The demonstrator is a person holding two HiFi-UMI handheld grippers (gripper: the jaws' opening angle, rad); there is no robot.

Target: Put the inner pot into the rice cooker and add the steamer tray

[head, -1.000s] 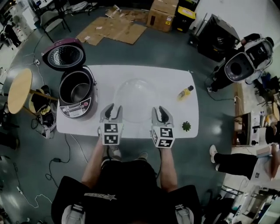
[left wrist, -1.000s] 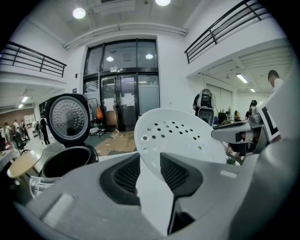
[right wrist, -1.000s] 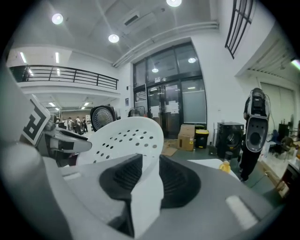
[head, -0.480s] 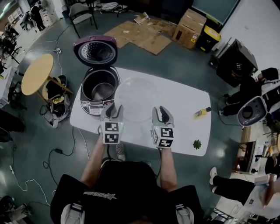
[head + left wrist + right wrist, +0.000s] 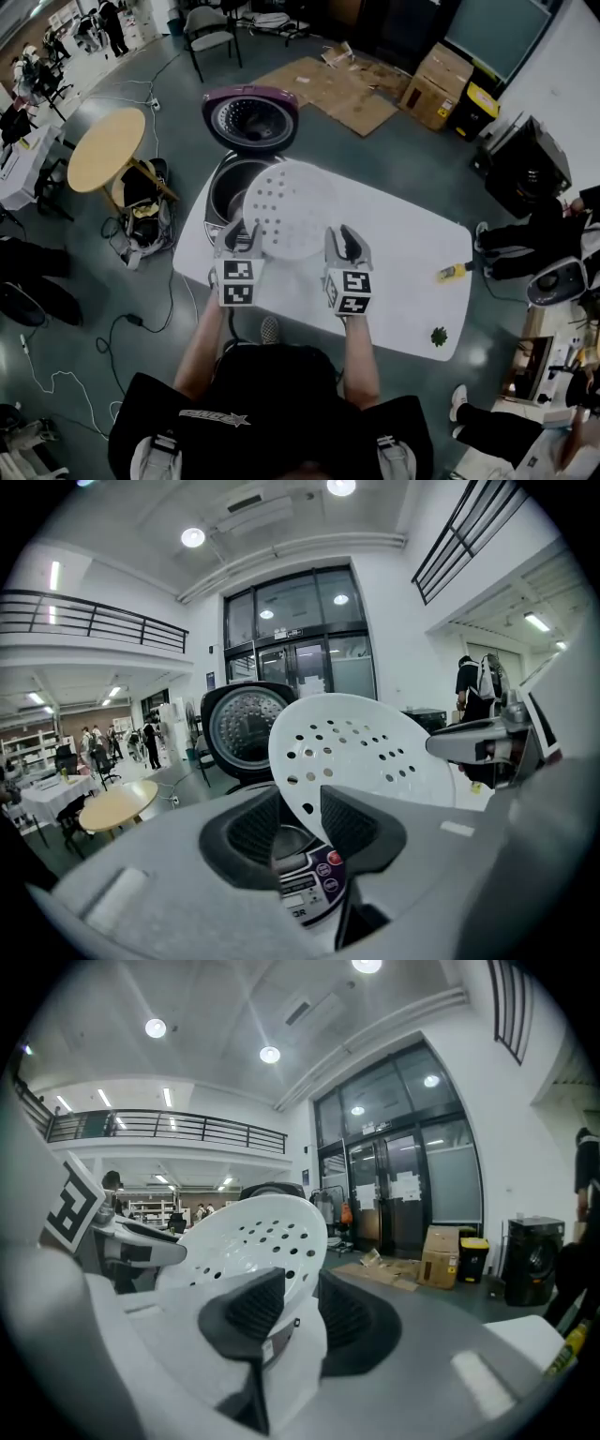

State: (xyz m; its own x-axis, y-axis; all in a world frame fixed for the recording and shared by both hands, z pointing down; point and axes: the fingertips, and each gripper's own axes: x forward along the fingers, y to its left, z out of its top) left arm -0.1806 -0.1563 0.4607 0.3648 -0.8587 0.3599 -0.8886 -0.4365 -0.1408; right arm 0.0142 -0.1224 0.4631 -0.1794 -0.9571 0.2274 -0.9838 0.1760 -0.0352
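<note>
A white perforated steamer tray [image 5: 289, 211] hangs in the air, held between both grippers. My left gripper [image 5: 240, 239] is shut on its left rim and my right gripper [image 5: 343, 242] on its right rim. The left gripper view shows the tray [image 5: 370, 752] tilted, its edge pinched between the pads at my left gripper [image 5: 302, 819]. The right gripper view shows the tray [image 5: 246, 1239] clamped in my right gripper [image 5: 298, 1309]. The rice cooker [image 5: 225, 187] stands on the table's left end, purple lid [image 5: 251, 119] up. The metal inner pot [image 5: 228, 194] sits inside it, partly hidden by the tray.
The white table [image 5: 403, 281] carries a yellow bottle [image 5: 453, 273] and a small green object [image 5: 439, 336] at its right end. A round wooden stool [image 5: 111, 148] and a bag [image 5: 142, 220] stand left of the table. Cables lie on the floor.
Both grippers have carried the tray leftwards from the table's middle to the cooker. The tray now overlaps the cooker's opening and is tilted so that its holes show.
</note>
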